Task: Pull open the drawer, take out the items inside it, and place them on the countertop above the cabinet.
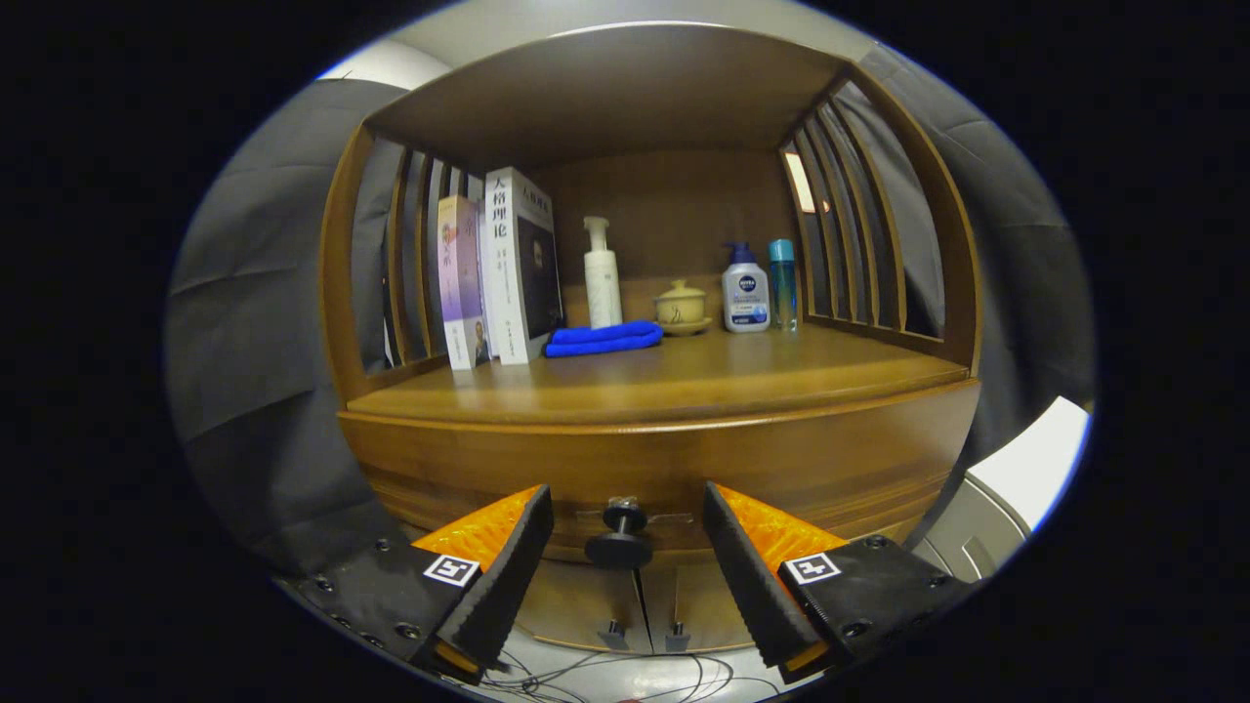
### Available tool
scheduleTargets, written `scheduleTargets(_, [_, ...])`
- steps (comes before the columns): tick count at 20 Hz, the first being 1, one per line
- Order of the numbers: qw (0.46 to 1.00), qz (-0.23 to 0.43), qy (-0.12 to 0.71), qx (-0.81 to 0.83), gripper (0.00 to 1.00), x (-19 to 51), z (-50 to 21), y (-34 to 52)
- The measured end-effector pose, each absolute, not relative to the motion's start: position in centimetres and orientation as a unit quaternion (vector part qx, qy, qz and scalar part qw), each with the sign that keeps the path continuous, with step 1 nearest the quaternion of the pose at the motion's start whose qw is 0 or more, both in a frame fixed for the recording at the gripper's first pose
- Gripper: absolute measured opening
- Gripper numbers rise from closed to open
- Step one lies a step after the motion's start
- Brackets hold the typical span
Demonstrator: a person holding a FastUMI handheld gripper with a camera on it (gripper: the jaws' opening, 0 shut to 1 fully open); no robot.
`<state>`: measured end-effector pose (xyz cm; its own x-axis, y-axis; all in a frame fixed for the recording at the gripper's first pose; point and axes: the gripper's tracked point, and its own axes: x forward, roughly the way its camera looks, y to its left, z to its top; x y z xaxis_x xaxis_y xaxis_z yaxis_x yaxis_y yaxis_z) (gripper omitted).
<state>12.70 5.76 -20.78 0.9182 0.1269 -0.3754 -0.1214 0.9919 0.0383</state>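
Dark and round, the small knob (619, 537) of the wooden drawer (664, 459) sits between the two fingers of the claw (628, 557), closer to their tips than to their roots. The claw is spread wide and holds nothing; each finger stands clear of the knob, with open room on both sides. Whether the knob lies level with the fingertips or a little beyond them cannot be told.

The drawer front is a broad band of glossy brown wood, shut flush under the smooth wooden tabletop (684, 376) of the cabinet. Below it, two lower cabinet doors (635, 605) meet at a seam, each with a small dark knob, and thin cables (605, 674) trail on the pale floor.

On the tabletop the front half is bare. Against the back stand two upright books (498, 273) by the slatted left side, a folded blue cloth (603, 339) just beside them, a white pump bottle (602, 273), a small yellowish lidded pot (681, 305) on a saucer, a white bottle with a blue pump (745, 290) and a slim turquoise bottle (782, 283) near the slatted right side.
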Motion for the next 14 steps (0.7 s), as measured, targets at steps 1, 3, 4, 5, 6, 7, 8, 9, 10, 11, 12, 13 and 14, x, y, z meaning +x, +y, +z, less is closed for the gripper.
scheduleTargets(1, [0.978, 0.062, 0.2, 0.002, 0.98, 12.7, -21.5, 5.8])
scheduleTargets(3, [0.975, 0.06, 0.216, -0.005, 0.98, 12.5, -22.8, 5.9])
scheduleTargets(4, [0.973, 0.057, 0.222, -0.006, 0.98, 12.6, -23.3, 5.8])
scheduleTargets(5, [0.973, 0.055, 0.226, -0.004, 0.92, 12.7, -23.6, 5.8])
scheduleTargets(6, [0.972, 0.052, 0.229, -0.001, 0.86, 12.7, -23.9, 5.9])
scheduleTargets(7, [0.971, 0.05, 0.232, 0.002, 0.8, 12.7, -24.0, 5.9])
scheduleTargets(8, [0.971, 0.046, 0.235, 0.002, 0.73, 12.7, -24.3, 5.8])
scheduleTargets(9, [0.97, 0.056, 0.235, 0.01, 0.67, 12.7, -24.2, 6.3])
scheduleTargets(10, [0.97, 0.053, 0.235, 0.009, 0.61, 12.7, -24.4, 6.5])
scheduleTargets(11, [0.97, 0.054, 0.236, 0.008, 0.48, 12.9, -24.2, 6.5])
scheduleTargets(12, [0.97, 0.054, 0.238, 0.011, 0.45, 12.7, -24.4, 6.5])
scheduleTargets(13, [0.969, 0.055, 0.24, 0.012, 0.41, 12.9, -24.4, 6.4])
scheduleTargets(14, [0.969, 0.053, 0.24, 0.015, 0.38, 12.5, -24.3, 6.4])
